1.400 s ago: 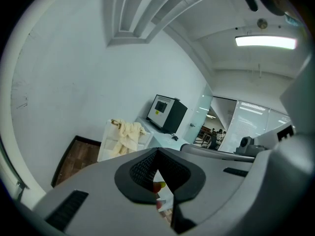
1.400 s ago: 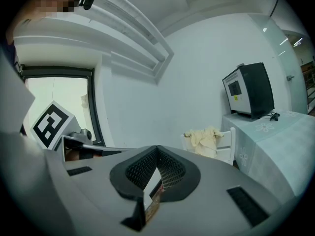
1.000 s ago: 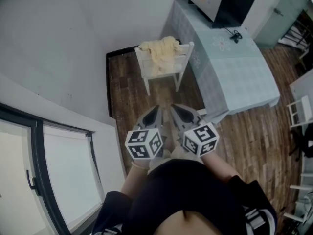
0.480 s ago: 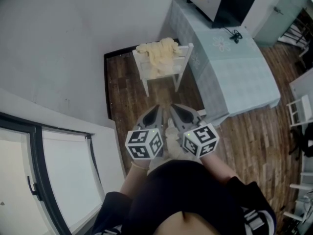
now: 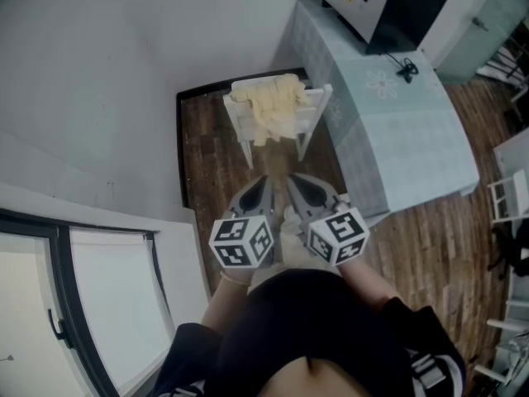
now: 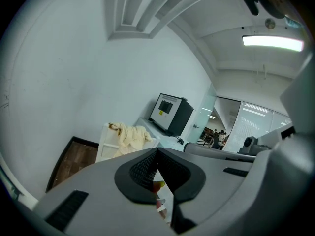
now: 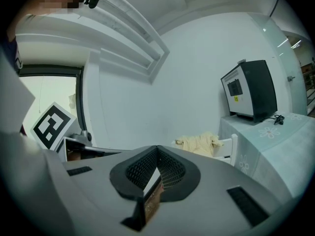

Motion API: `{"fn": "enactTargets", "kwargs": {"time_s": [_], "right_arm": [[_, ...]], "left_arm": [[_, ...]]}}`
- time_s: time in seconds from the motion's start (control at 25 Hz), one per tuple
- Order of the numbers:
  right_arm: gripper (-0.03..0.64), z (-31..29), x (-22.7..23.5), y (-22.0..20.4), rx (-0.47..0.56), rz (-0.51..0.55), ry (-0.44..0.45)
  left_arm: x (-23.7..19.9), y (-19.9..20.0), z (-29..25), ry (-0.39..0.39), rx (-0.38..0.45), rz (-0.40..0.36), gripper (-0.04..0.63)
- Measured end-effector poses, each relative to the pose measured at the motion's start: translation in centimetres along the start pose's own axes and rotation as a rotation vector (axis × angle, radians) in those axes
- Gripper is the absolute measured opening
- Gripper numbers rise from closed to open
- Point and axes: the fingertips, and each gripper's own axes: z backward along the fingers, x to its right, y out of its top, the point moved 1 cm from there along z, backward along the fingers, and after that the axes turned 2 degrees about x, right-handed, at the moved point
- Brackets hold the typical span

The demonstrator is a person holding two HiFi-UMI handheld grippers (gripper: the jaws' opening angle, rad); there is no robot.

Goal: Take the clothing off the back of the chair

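Your left gripper (image 5: 264,185), right gripper (image 5: 294,185): both jaws pressed together, nothing pinched. Yellow clothing (image 5: 271,110) draped over chair (image 5: 240,122) back, upper centre of head view, straight ahead of jaws, well apart. Long axis left-right along backrest. Neither hand clearly nearer. Yellow label on black box (image 5: 397,11): unreadable.

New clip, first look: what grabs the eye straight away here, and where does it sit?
A pale yellow garment hangs over the back of a white chair. It stands out against the dark wood floor, next to a table with a pale cloth. Nearer the person, the left tongs and right tongs point toward the chair side by side, both shut and empty.
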Motion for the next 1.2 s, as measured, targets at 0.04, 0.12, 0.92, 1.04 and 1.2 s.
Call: {"fn": "enactTargets", "kwargs": {"time_s": [0.04,0.12,0.92,1.04,1.2], "right_arm": [[0.012,-0.4,0.5,0.2,0.000,0.000,-0.001],[0.012,-1.3,1.6,0.4,-0.002,-0.003,-0.003],[0.012,-8.9,10.2,3.3,-0.041,0.017,0.033],[0.012,-10.0,11.1,3.4,-0.047,0.022,0.045],[0.012,-11.4,12.2,3.4,-0.057,0.028,0.058]], "left_arm": [[-0.1,0.3,-0.6,0.001,0.000,0.001,-0.002],[-0.4,0.7,-1.8,0.002,-0.003,0.002,-0.002],[-3.1,4.2,-11.9,0.074,0.009,0.030,-0.002],[-3.8,4.6,-13.0,0.092,0.012,0.027,-0.002],[-4.7,4.8,-14.3,0.116,0.013,0.028,-0.002]]}}
